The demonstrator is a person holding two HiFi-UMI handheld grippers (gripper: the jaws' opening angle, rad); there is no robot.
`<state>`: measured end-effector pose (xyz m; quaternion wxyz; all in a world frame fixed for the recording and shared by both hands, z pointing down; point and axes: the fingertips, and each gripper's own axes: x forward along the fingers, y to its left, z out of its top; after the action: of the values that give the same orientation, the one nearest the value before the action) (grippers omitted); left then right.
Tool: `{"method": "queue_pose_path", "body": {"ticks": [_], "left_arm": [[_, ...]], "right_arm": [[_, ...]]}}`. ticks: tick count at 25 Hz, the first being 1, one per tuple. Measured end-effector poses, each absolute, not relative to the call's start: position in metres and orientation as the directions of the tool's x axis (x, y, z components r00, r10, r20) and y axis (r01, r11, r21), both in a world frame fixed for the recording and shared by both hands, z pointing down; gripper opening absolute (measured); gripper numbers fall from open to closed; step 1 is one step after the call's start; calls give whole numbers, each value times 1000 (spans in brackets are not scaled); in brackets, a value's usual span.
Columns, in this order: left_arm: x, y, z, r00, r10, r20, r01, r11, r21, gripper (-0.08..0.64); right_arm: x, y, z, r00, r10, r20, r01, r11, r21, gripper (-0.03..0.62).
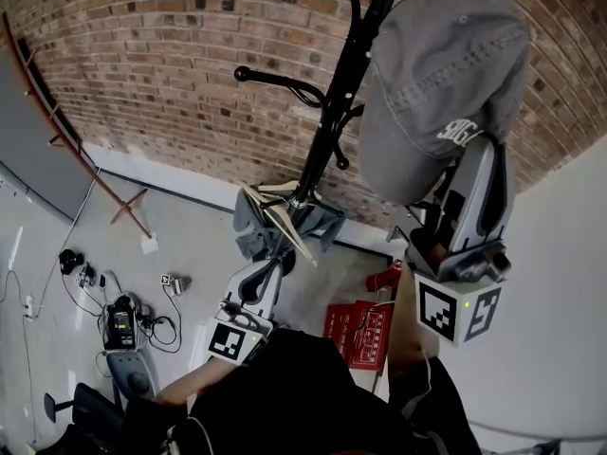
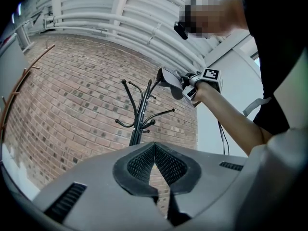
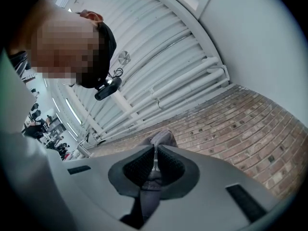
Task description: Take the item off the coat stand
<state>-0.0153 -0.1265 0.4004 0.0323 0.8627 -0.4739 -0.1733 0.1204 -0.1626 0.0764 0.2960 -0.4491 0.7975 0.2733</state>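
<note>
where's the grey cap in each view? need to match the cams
Head view: grey cap at upper right, just right of the coat stand pole.
Left gripper view: small, upper centre, near the stand's top.
Right gripper view: low centre, fabric pinched in the right gripper.
Shared landmark: the brick wall.

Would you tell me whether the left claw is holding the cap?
No, the left claw is empty; the right claw pinches the cap.
</note>
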Motion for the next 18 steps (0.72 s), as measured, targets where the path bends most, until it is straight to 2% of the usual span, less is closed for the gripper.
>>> {"method": "queue_pose_path", "body": {"ticks": [2, 7, 18], "left_arm": [[-16, -127, 398, 485, -824, -291, -804, -552, 221, 18], [-19, -127, 404, 489, -838, -244, -807, -540, 239, 18], [-21, -123, 402, 494, -831, -257, -798, -551, 246, 18]], "right_arm": [[122, -160, 72, -414, -539, -734, -881, 442, 172, 34], [128, -148, 56, -392, -513, -764, -896, 401, 190, 34], [151, -136, 41, -327, -530, -783, -930, 327, 167, 34]]}}
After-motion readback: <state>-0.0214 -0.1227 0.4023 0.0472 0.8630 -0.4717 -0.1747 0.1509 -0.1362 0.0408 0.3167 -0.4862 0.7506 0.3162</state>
